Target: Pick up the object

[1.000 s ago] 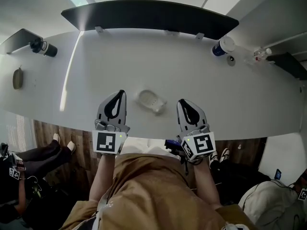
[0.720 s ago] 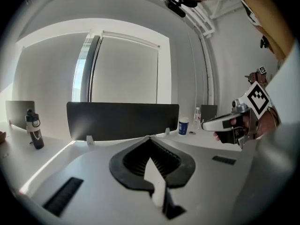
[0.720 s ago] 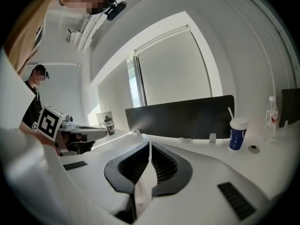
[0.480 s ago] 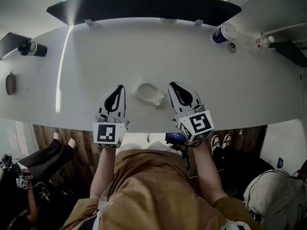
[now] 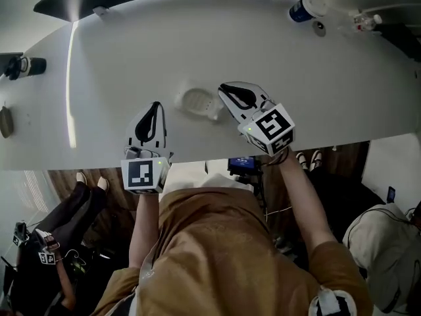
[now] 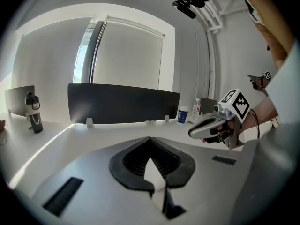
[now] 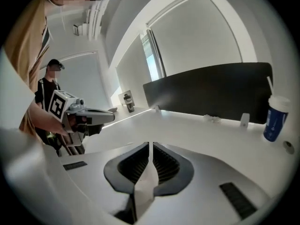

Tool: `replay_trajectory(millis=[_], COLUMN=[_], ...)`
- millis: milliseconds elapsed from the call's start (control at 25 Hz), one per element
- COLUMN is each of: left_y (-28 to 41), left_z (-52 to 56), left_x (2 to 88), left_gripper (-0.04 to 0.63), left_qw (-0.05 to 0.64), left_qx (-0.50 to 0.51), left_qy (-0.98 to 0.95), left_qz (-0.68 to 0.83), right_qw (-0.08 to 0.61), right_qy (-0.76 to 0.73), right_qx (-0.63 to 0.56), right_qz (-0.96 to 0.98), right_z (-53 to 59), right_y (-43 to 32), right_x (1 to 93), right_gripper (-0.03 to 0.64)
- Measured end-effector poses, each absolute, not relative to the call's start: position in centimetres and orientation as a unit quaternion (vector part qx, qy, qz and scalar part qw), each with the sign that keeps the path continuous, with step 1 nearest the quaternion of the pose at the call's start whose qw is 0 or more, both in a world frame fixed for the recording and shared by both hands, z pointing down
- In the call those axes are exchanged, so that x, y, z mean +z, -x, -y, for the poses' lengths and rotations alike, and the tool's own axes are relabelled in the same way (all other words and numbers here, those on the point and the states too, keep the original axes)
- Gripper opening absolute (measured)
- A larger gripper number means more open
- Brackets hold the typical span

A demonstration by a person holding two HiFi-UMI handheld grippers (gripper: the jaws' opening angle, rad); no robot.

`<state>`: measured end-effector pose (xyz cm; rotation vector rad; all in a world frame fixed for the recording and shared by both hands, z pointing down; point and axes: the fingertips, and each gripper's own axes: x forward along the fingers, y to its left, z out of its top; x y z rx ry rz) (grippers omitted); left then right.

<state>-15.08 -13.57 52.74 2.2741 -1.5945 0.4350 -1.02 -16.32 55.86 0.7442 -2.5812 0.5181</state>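
**Both grippers closed, dish lying between them**

In the head view my right gripper (image 5: 223,89) sits just above centre frame. Its jaws are together with nothing in them, and its own view shows only a thin slit between the pads. The small white dish (image 5: 196,102) lies just left of its tip; I cannot tell whether they touch. My left gripper (image 5: 156,105), also closed and empty, is lower left, apart from the dish. The near edge of the table (image 5: 131,58) runs just below both grippers. Bare tabletop opens toward the top of the frame. A blue-and-white cup (image 5: 306,6) at upper right and a dark bottle (image 5: 23,64) at the left edge stand well apart.
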Motion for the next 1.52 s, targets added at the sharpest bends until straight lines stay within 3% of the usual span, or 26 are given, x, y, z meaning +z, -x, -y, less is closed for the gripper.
replay_trajectory(millis=[320, 560, 960, 1240, 1520], left_y=[14.1, 14.5, 16.3, 17.5, 17.4], left_z=[13.4, 12.7, 12.4, 12.5, 12.5], left_x=[53.1, 53.5, 54.0, 54.2, 55.4], left_gripper=[0.006, 0.006, 0.006, 0.006, 0.006], left_qw=[0.172, 0.182, 0.200, 0.209, 0.218], left_qx=[0.149, 0.149, 0.156, 0.158, 0.168], left_qy=[-0.803, -0.798, -0.777, -0.775, -0.775], left_qz=[0.551, 0.555, 0.576, 0.575, 0.569], right_qw=[0.283, 0.319, 0.389, 0.403, 0.424], right_qy=[-0.144, -0.066, 0.065, 0.170, 0.188], right_qx=[0.202, 0.230, 0.315, 0.417, 0.443], right_qz=[0.926, 0.917, 0.863, 0.797, 0.768], right_z=[13.7, 14.0, 13.8, 12.3, 12.1], right_y=[3.4, 4.4, 5.2, 5.8, 6.5], right_x=[60.5, 62.3, 65.6, 66.1, 66.7], right_gripper=[0.061, 0.173, 0.173, 0.173, 0.172])
